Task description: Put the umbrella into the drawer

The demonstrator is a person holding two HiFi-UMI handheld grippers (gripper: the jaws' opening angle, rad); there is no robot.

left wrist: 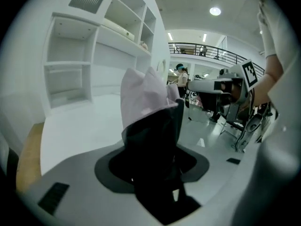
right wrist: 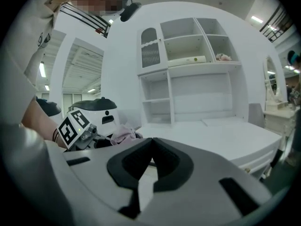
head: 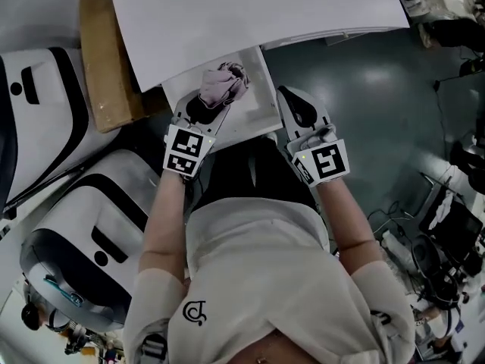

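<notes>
A folded umbrella (head: 222, 84), pale pink fabric with a black lower part, is held over the open white drawer (head: 258, 101) under the desk top. My left gripper (head: 206, 111) is shut on it. In the left gripper view the umbrella (left wrist: 146, 95) stands up between the jaws of the left gripper (left wrist: 157, 140) and hides their tips. My right gripper (head: 301, 111) hovers just right of the drawer, jaws closed with nothing in them. In the right gripper view the right gripper (right wrist: 151, 142) has its tips touching, and the umbrella (right wrist: 124, 133) and left gripper (right wrist: 77, 128) show at the left.
A white desk top (head: 265, 14) overhangs the drawer, with a white shelf unit (right wrist: 188, 69) on it. A brown box (head: 106, 59) stands left of the drawer. White and black machines (head: 83, 226) fill the left floor. Cables and equipment (head: 447, 226) lie at the right.
</notes>
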